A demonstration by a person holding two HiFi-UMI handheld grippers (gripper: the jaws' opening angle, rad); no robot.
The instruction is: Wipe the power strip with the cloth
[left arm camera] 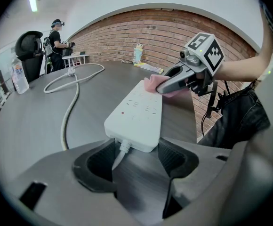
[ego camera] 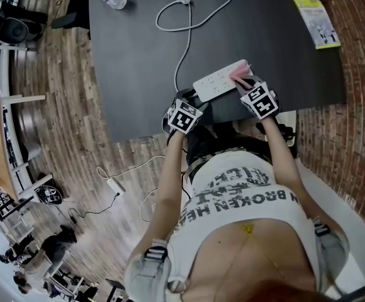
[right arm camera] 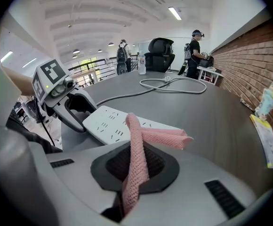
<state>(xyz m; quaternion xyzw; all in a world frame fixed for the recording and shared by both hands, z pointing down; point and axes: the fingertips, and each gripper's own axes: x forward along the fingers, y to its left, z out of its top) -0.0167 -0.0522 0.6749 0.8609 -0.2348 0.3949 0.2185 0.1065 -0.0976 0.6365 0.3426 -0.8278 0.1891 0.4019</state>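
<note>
Got the left gripper (left arm camera: 135,166) with jaws set wide and nipped on the cord end of the power strip (left arm camera: 136,112). Strip end fills the gap tip to tip. Pinch only at the very tips, ribbed pads behind them bare.

Seeing the white cable (left arm camera: 69,109) leave that end and dip into the gap between those jaws. Picks up again left of the jaws, then runs ahead in a loose loop over the dark table (left arm camera: 28,126).

Got the right gripper (right arm camera: 135,171) with jaws pressed together on the pink cloth (right arm camera: 137,140), held as a rolled strand rising from between them. Free end of cloth folded forward just past the tips, lying on the strip's far end, touching it.

Same story from the left gripper view: right gripper nose-down straight ahead of the left jaws, on the strip's far end, pink cloth bunched under its tips.

Reading the strip as flat on the table, sockets up, spanning from the left jaws to the right jaws. From the right gripper view, lying ahead and left of those jaws, with the left gripper at its far end.

Also noting:
- upright water bottle (left arm camera: 18,76), far ahead-left of the left jaws, well apart from the strip
- flat booklet (right arm camera: 267,142), right of the right jaws, well apart, near the brick wall (right arm camera: 244,60)
</note>
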